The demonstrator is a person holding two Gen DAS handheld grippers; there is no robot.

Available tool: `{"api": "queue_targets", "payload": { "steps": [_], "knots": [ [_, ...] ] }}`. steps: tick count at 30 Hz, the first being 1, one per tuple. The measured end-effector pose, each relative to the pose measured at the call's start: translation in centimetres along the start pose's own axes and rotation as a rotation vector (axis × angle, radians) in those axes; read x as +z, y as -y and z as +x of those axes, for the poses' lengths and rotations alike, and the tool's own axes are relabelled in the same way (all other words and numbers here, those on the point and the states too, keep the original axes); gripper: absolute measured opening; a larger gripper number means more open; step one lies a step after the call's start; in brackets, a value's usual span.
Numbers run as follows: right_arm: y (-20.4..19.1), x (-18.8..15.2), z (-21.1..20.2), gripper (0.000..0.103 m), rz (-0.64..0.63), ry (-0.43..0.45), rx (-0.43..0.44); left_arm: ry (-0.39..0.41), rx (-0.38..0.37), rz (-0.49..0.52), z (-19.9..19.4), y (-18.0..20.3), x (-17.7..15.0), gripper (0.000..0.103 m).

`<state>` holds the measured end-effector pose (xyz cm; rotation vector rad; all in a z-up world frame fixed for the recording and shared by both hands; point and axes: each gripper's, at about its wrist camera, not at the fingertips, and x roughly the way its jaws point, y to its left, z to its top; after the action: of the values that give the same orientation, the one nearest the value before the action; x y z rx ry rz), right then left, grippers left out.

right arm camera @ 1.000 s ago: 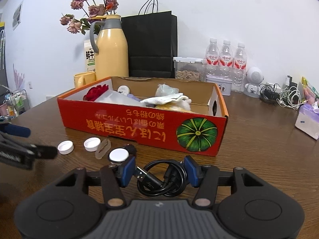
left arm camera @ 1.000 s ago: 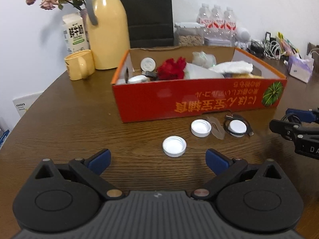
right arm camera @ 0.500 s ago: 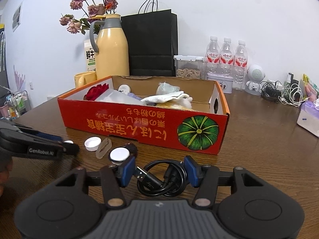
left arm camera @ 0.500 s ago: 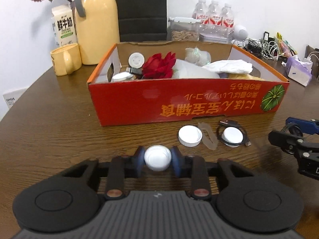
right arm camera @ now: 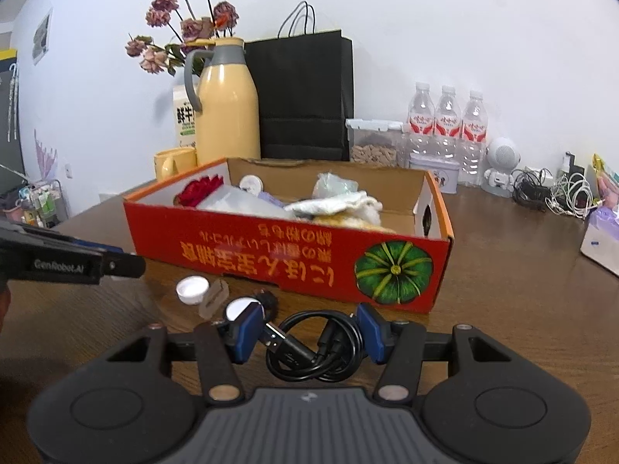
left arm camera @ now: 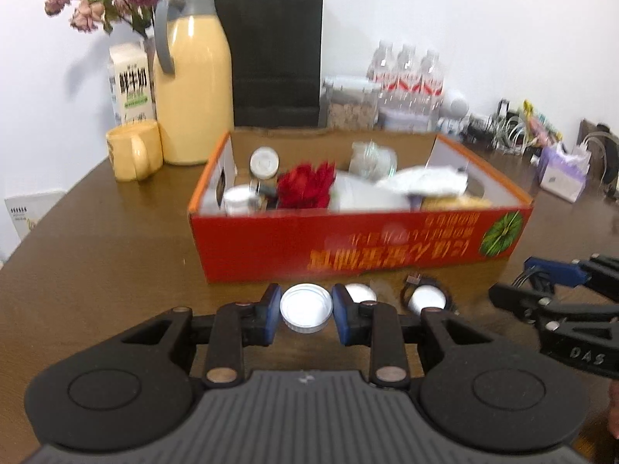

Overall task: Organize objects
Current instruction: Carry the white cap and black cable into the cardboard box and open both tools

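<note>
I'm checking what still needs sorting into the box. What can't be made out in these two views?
- Left wrist view: the second cap and the disc are partly hidden behind the left gripper fingers.
- Left wrist view: the box lettering is blurred.
- Both views: items under the white cloth are covered.
- Right wrist view: the held cap is hidden by the left gripper's body.

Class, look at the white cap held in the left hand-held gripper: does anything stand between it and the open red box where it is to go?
Only the box's own near wall stands between the white cap, gripped in the left hand-held gripper, and the inside. The box is open on top, so the cap would have to go over that wall.
</note>
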<state>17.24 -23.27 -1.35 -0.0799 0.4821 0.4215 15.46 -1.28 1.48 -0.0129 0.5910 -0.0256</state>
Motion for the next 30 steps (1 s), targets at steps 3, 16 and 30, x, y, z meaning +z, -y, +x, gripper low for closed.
{"api": "queue_targets", "payload": {
  "steps": [3, 16, 30],
  "knots": [
    [-0.3, 1.0, -0.1, 0.053, -0.010, 0.022, 0.003, 0.043, -0.012, 0.003, -0.8, 0.1, 1.4, 0.029],
    [0.4, 7.4, 2.9, 0.053, -0.014, 0.115, -0.010, 0.154, -0.032, -0.012, 1.2, 0.7, 7.6, 0.029],
    [2.2, 10.4, 10.8, 0.053, 0.042, 0.117, -0.030, 0.127, -0.023, -0.063, 9.2, 0.7, 11.1, 0.029]
  ]
}}
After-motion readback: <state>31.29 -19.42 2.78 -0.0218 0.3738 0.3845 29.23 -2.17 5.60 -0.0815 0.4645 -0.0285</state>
